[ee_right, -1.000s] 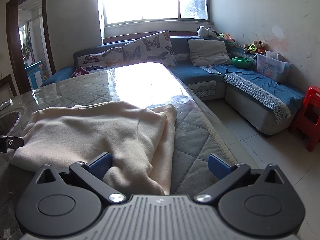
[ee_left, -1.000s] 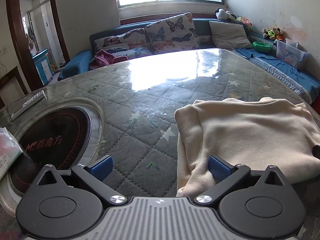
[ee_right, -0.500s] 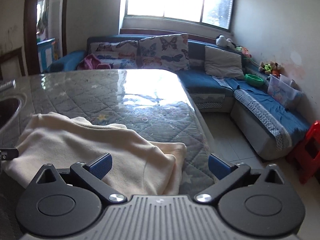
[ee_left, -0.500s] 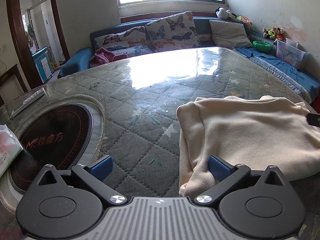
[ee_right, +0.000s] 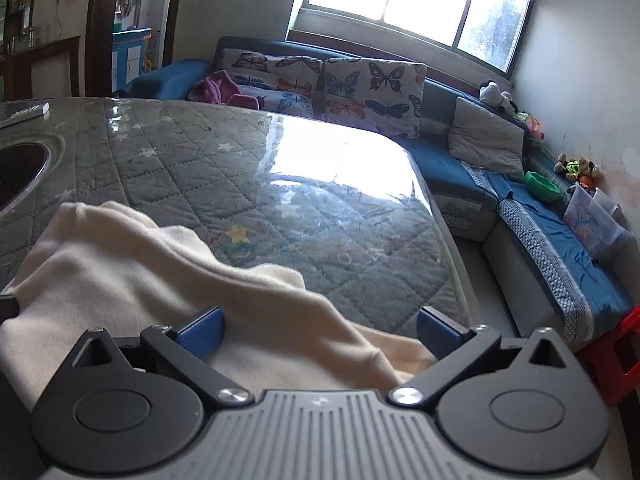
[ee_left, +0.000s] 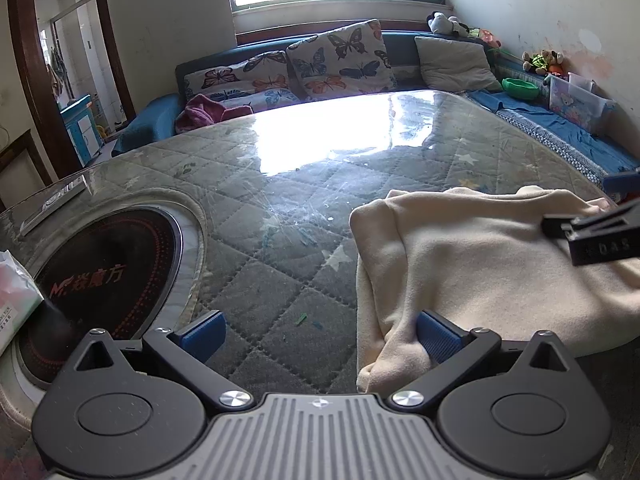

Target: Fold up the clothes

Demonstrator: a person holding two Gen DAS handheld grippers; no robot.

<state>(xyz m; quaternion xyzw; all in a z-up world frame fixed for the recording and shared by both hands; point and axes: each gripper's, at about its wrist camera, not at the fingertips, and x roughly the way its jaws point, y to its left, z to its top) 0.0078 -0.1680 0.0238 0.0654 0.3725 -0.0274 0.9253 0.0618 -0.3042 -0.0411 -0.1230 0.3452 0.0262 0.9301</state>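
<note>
Cream garment (ee_right: 120, 280) between right gripper (ee_right: 320, 330) fingers

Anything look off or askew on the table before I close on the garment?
Mostly the cream garment itself: it lies rumpled near the table corner, with a thick ridge bunched across it and one end drooping at the near edge. Small green scraps litter the quilted cover. Both the left gripper and right gripper are open.
</note>
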